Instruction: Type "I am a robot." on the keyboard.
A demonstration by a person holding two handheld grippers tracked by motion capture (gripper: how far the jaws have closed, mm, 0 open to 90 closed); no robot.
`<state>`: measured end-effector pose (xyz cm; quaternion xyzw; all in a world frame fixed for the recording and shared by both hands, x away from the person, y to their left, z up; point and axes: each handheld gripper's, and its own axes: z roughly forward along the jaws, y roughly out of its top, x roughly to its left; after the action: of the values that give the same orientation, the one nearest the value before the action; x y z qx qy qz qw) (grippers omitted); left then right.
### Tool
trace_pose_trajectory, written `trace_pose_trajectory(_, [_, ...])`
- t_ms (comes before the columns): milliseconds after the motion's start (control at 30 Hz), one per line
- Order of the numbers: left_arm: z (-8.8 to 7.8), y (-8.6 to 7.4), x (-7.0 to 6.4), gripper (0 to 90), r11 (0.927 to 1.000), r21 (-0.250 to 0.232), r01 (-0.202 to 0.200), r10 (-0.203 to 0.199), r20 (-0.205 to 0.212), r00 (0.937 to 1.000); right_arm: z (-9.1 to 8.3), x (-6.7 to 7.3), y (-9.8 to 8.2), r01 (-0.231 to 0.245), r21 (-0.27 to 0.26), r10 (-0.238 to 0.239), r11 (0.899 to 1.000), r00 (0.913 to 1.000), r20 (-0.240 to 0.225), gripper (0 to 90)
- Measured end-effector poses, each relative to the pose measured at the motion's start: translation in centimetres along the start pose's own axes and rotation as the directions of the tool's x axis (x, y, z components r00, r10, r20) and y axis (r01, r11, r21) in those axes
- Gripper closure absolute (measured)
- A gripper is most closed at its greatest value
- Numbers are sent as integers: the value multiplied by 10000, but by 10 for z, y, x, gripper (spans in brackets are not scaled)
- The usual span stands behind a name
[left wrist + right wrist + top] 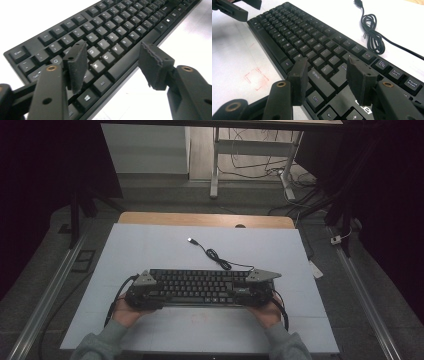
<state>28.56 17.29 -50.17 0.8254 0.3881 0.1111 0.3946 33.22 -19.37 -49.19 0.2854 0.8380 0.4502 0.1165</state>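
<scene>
A black keyboard (pixel 197 287) lies flat on the white table cover, near the person's side. Its black cable (pixel 220 260) runs from the back edge in a small coil to a USB plug (pixel 191 240). My left gripper (pixel 149 288) is at the keyboard's left end and my right gripper (pixel 251 287) at its right end, each held in a hand. In the left gripper view the left gripper (pixel 112 65) stands open, one pad over the keys (pixel 120 27), the other off the front edge. The right gripper (pixel 327 77) stands open above the Shift and Ctrl keys (pixel 294 37).
The white cover (pixel 150 245) lies on a wooden table whose far edge (pixel 200 218) shows. A faint red square mark (pixel 257 77) sits just in front of the keyboard. The coiled cable (pixel 373 35) lies behind the keyboard's right half. Desk legs and floor cables (pixel 250 165) are beyond the table.
</scene>
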Motion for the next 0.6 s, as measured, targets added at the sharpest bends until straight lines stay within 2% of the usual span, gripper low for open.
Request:
trace_pose_trajectory(400, [14,4,-12,589,9984,290,-487,478,307,9984,1,0,0,8,70,-8,10000,10000,24,522])
trace_pose_trajectory(600, [19,5,-14,738,9971,381,-657,643,368,9972,2,0,-1,20,96,-19,10000,10000,-34,522])
